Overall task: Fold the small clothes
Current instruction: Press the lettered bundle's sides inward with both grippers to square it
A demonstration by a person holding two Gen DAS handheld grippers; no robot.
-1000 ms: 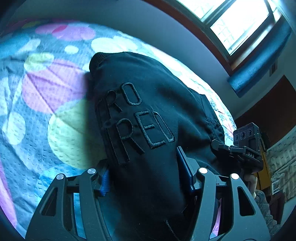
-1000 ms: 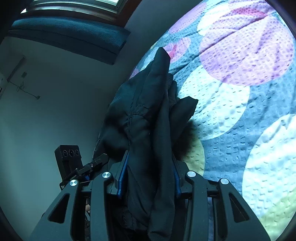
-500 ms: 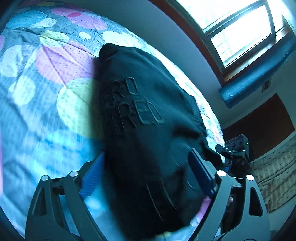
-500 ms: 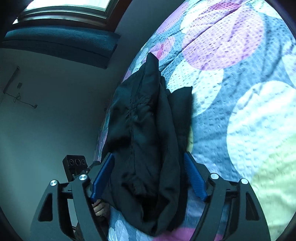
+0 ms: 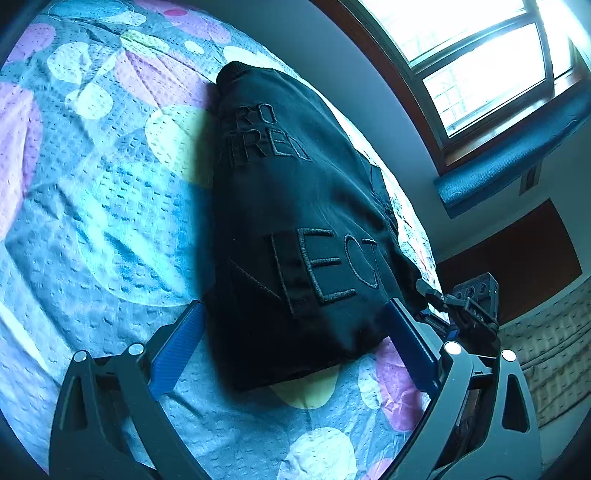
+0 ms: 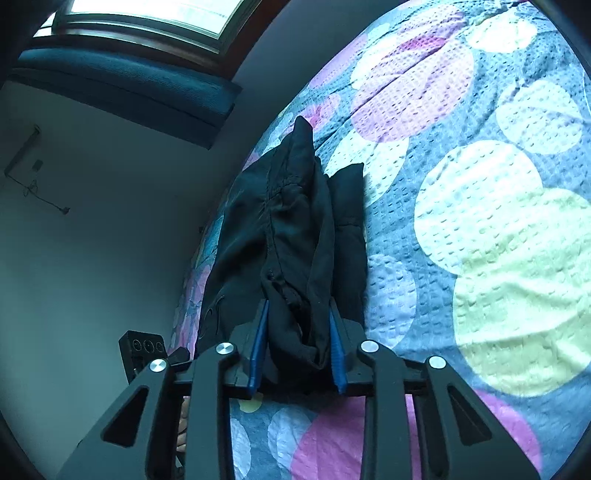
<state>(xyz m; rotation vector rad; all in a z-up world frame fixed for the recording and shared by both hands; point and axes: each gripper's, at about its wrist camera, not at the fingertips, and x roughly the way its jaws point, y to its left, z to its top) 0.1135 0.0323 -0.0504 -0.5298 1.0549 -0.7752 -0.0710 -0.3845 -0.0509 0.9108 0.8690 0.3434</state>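
The blue pads point(image 6: 334, 343) of the right gripper point(image 6: 297, 349) are pressed in against a thick bunch of black cloth, so this gripper is clamped on the near edge of the black garment point(image 6: 291, 229), which runs away from it in bunched layers along the bedspread point(image 6: 480, 229) toward the wall under the window point(image 6: 147, 14). The left gripper point(image 5: 295, 343) is the opposite case: its blue pads point(image 5: 177, 347) are spread wide, standing either side of the garment's near hem without pinching it, and cloth and bedspread show plainly between them. From this side the black garment point(image 5: 295, 221) lies as a broad flat panel on the dotted bedspread point(image 5: 92, 184), stitched lettering facing up, its far end narrowing to a ribbed edge, and the other gripper's body is visible just past its right side. Judging by this, a fold is partway through: one side looks laid down and released, while the right side is held in a bundle and not yet squared off. The next move probably calls for the right hand to carry its bunched edge over or alongside the flat panel and let go once the layers line up, with the left free to steady or smooth the cloth. Thick, slack fabric like this may slump when released.
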